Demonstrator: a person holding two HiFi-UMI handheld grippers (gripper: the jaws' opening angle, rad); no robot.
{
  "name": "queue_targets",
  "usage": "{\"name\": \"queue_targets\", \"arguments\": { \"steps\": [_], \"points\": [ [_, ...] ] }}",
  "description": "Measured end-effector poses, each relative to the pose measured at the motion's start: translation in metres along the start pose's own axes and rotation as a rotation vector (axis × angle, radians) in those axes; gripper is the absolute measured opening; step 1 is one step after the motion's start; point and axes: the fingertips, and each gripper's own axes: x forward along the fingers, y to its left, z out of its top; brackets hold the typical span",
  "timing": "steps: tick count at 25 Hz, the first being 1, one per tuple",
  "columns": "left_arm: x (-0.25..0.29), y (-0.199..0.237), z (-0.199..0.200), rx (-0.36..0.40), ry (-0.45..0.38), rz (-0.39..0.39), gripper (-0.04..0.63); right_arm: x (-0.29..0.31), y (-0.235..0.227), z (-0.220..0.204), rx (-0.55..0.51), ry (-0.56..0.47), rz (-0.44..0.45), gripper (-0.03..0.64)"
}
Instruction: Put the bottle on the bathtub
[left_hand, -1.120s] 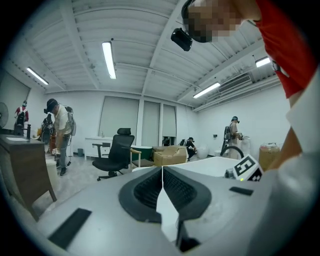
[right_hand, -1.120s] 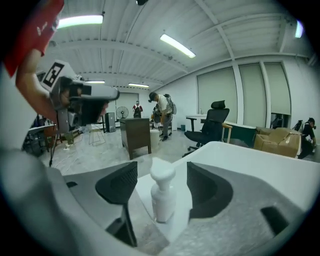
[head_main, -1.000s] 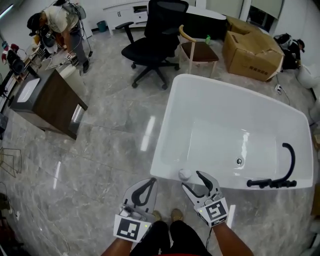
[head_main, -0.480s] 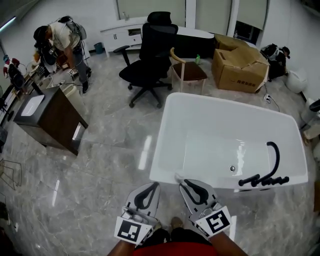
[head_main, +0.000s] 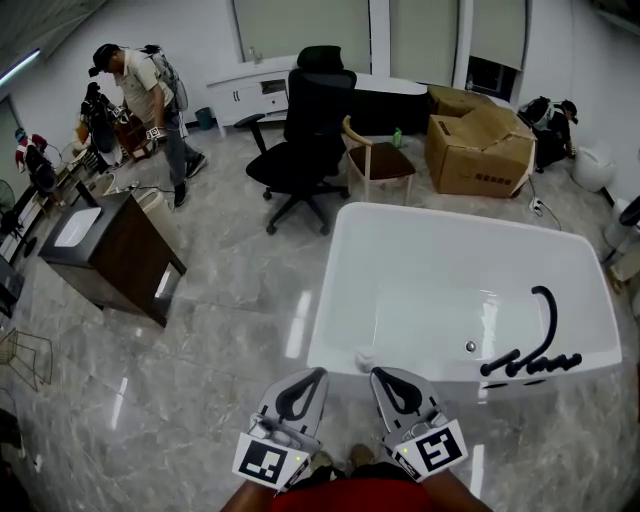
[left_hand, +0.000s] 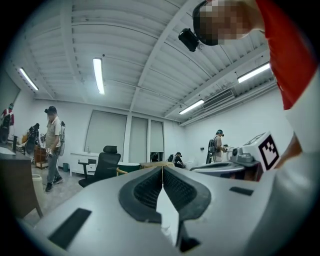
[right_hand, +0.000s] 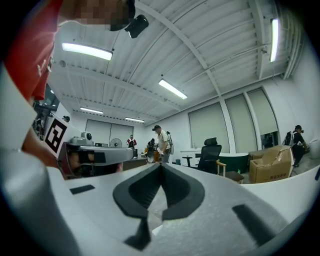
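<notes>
The white bathtub fills the middle right of the head view. A small white bottle stands on its near rim, free of both grippers. My left gripper and right gripper hang side by side just short of that rim, both shut with nothing between the jaws. The bottle sits between their tips and slightly beyond them. In the left gripper view the left gripper points up across the room with its pads pressed together. The right gripper in its own view is shut the same way.
A black faucet sits on the tub's near right rim. Beyond the tub stand a black office chair, a wooden chair and a cardboard box. A dark cabinet is at left, with a person behind it.
The right gripper, open beside the bottle a second ago, has shut and drawn back from the rim. The bottle stays on the rim. The person at back left has straightened up.
</notes>
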Motion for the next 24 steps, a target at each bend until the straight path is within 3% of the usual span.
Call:
{"name": "queue_targets", "arguments": {
  "steps": [24],
  "points": [
    [-0.0032,0.0006,0.0077,0.024,-0.016,0.002,0.012,0.0072,0.0085,0.0033,-0.024,0.002,0.051,0.005]
  ]
}}
